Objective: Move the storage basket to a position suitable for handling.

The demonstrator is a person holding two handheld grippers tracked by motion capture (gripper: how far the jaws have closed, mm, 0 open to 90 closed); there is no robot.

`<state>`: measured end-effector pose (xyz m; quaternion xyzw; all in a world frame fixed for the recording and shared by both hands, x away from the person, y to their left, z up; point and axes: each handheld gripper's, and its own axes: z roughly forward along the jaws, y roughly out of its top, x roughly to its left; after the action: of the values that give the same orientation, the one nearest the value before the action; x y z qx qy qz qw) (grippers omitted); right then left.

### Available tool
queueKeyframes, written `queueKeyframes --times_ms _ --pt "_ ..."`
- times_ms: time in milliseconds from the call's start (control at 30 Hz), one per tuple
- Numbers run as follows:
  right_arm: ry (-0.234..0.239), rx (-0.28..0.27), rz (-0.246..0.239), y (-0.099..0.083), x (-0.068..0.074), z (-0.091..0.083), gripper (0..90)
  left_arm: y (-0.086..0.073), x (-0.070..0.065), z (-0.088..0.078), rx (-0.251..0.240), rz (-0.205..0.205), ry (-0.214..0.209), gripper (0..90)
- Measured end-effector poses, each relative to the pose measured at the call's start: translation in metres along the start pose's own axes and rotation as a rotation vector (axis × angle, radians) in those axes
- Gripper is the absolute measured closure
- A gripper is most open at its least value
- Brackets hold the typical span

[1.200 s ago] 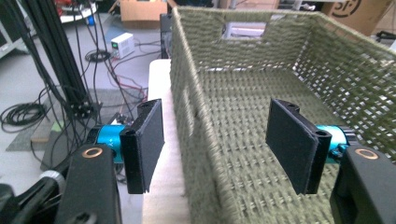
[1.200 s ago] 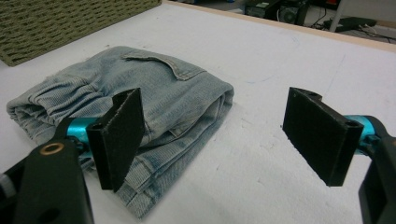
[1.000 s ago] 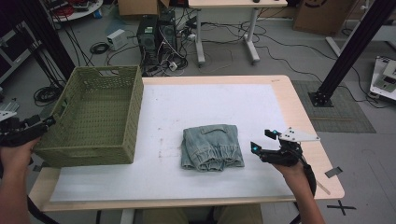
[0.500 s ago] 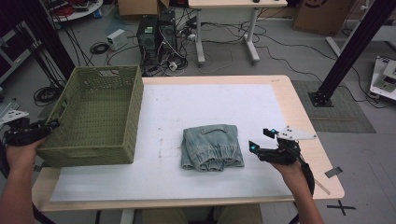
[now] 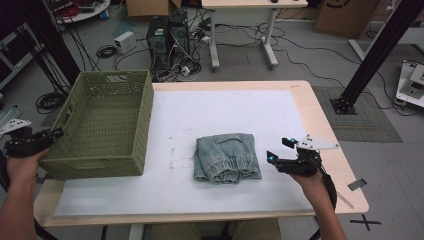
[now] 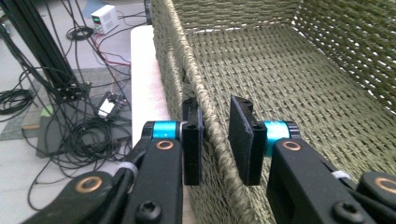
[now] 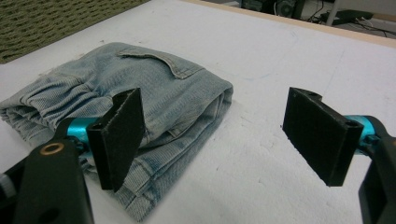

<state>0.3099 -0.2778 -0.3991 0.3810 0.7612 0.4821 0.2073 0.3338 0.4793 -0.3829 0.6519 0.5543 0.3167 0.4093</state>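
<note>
Jaws of the left gripper [image 6: 215, 140] are straddling the near left rim of the olive-green woven rectangular basket [image 5: 102, 125], one pad outside the wall and one inside; they have just been closing, and the outer pad is touching the weave while the inner pad is standing slightly off it, so whether the wall is fully pinched cannot be told. In the high view this gripper [image 5: 52, 134] is sitting at the basket's nine o'clock side, at the table's left edge. Folded light-blue denim trousers [image 5: 226, 159] are lying on the white sheet [image 5: 210, 110] covering the wooden table [image 5: 325, 130], at about three o'clock from the basket and well apart from it. At three o'clock of the trousers, the right gripper [image 5: 279, 150] is hovering just beside them with its jaws spread wide, gripping nothing; in the right gripper view [image 7: 219, 140] the trousers [image 7: 154, 93] are lying ahead toward eleven o'clock, partly behind one pad.
</note>
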Motion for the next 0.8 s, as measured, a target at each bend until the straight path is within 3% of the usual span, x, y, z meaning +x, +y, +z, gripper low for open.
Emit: queueKeyframes --times_ms 233,800 --pt "0.007 0.005 -0.006 0.001 0.003 0.003 21.3 -0.001 -0.003 0.0 -0.01 0.009 -0.021 70.0" --pt "0.011 0.004 -0.008 0.002 0.004 0.003 21.3 0.001 -0.022 0.004 -0.012 0.031 -0.073 69.2"
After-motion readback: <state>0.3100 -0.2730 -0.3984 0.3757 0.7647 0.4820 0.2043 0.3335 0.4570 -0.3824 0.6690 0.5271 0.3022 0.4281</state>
